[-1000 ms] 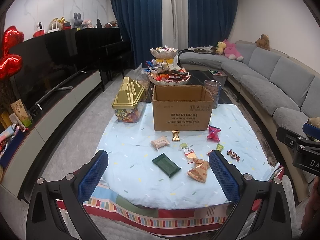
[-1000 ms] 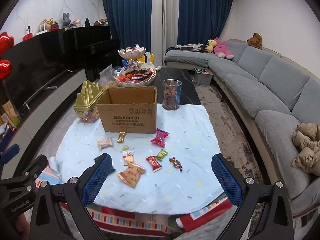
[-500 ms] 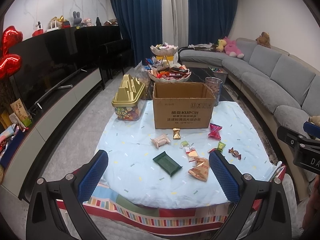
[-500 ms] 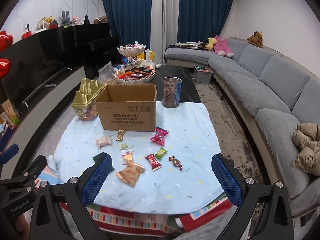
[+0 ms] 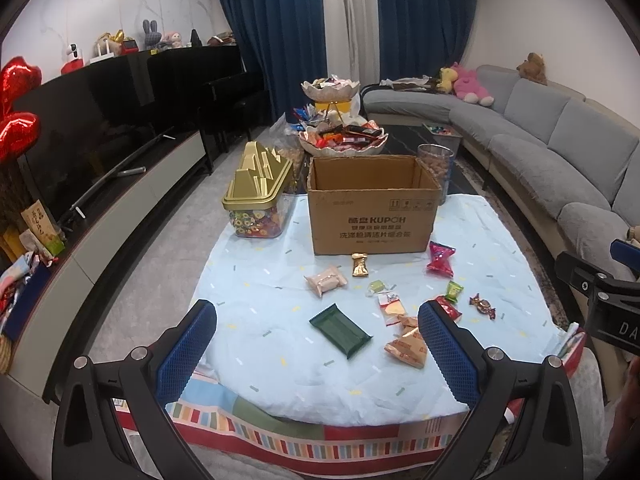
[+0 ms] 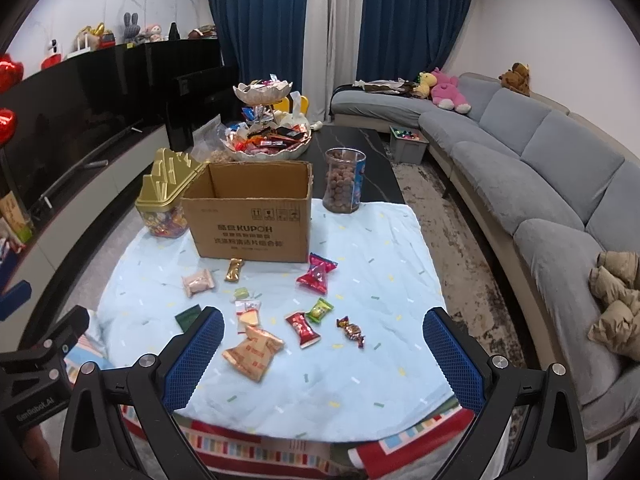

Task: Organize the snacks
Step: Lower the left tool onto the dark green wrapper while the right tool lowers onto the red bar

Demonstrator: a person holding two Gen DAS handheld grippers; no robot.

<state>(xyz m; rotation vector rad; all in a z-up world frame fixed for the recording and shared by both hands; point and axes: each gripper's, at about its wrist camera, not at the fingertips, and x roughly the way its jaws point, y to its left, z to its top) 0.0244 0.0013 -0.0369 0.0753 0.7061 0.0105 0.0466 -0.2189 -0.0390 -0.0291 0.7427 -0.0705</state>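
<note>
- The room is a lounge: a long grey sectional sofa (image 6: pixel 540 152) down one side, dark blue curtains (image 5: pixel 280 20) at the far end, a black TV cabinet (image 5: pixel 120 120) opposite.
- The low surface (image 5: pixel 280 360) under a pale blue speckled cloth carries an open brown cardboard box (image 5: pixel 372 204), seemingly empty, with a gold-lidded clear sweet tub (image 5: pixel 256 196) just beside it.
- Small wrapped snacks lie loose in front of the box: a dark green flat packet (image 5: pixel 340 330), a tan printed pouch (image 6: pixel 252 350), a red sweet (image 6: pixel 303 328).
- Judging by this, sorting has barely begun; nothing is gripped.
- Left hand-held gripper (image 5: pixel 316 352) and right hand-held gripper (image 6: pixel 324 354) hover spread wide and empty above the near edge.
- Next calls for lowering onto one wrapper, probably the nearest, and pinching it flat-on.
</note>
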